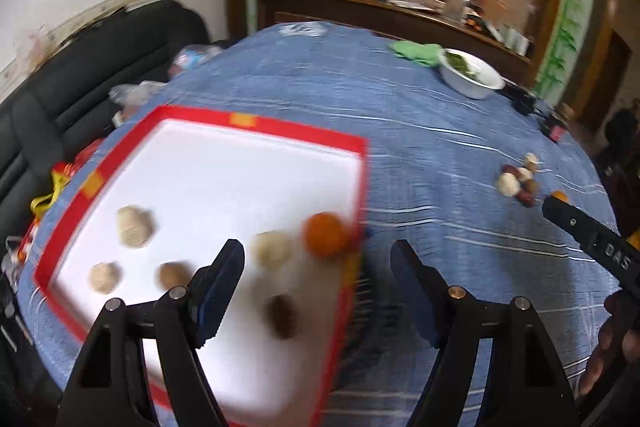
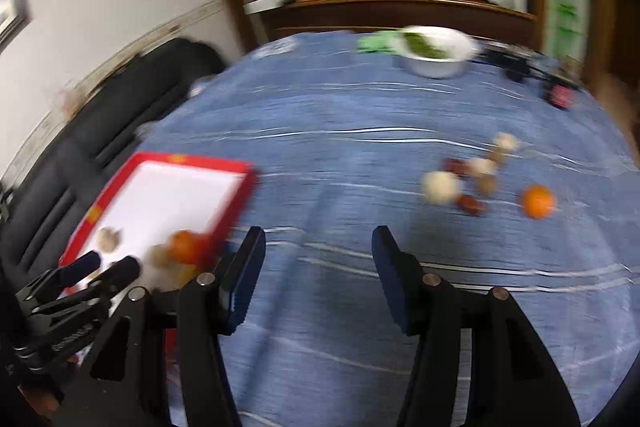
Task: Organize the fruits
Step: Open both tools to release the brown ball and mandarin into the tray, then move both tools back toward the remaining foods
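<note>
The left gripper [image 1: 316, 255] hangs with jaws apart and empty over the red-rimmed white tray [image 1: 280, 129], where a round orange fruit [image 1: 325, 234] and what look like pale, blurred fruits lie. The right gripper [image 2: 318, 247], also parted and empty, faces the blue striped tablecloth [image 2: 340, 155]; a second orange [image 2: 538, 201] sits beside a loose fruit cluster [image 2: 460, 183]

The left gripper [image 1: 318, 259] hangs over the near right corner of a red-rimmed white tray [image 1: 256, 127], its fingers [image 1: 224, 267] spread apart with nothing between them. In the tray lie 1 orange [image 1: 325, 235] against the right rim, 4 pale round fruits [image 1: 135, 227] and 1 brown one [image 1: 282, 315], all blurred. The tray sits on a worktop under a blue striped cloth [image 1: 420, 131]. Well to the right lies a small heap of pale and dark red fruits [image 1: 518, 179], with the right gripper [image 1: 560, 211] just beside it. A white bowl [image 1: 472, 75] of greens stands at the far edge.
</note>
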The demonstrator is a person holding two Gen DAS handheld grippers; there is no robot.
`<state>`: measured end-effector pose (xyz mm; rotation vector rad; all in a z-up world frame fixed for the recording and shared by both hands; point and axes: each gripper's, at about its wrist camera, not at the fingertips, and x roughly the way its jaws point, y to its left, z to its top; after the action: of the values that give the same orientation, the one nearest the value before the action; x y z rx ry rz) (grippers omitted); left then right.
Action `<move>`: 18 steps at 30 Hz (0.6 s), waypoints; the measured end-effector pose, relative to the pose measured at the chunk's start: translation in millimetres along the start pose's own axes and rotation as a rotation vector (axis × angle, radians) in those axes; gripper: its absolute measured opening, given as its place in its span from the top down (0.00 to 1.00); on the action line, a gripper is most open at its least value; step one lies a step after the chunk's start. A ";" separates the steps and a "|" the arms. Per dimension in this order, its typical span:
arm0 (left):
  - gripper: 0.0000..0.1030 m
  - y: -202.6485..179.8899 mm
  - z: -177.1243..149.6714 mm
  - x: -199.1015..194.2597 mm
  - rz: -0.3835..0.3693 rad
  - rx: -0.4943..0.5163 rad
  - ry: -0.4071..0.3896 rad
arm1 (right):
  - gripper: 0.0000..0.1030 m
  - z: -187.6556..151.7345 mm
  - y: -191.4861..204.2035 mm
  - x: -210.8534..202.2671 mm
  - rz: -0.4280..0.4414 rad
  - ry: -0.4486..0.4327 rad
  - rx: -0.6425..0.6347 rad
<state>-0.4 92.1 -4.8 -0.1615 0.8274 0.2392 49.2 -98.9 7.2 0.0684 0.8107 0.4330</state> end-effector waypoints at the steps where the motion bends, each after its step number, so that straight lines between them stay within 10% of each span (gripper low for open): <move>1: 0.27 -9.1 2.1 2.7 -0.012 0.012 0.009 | 0.45 -0.2 -15.7 -2.7 -0.032 -0.007 0.031; 10: 0.27 -88.8 23.4 39.2 -0.078 0.139 0.034 | 0.45 4.3 -133.4 2.0 -0.216 0.007 0.231; 18: 0.27 -145.4 45.0 85.3 -0.093 0.179 0.067 | 0.51 17.9 -155.0 30.7 -0.230 0.036 0.213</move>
<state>126.7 -24.5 -31.1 -0.0400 0.9009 0.0716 134.6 -225.9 -36.1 0.1639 0.8871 0.1300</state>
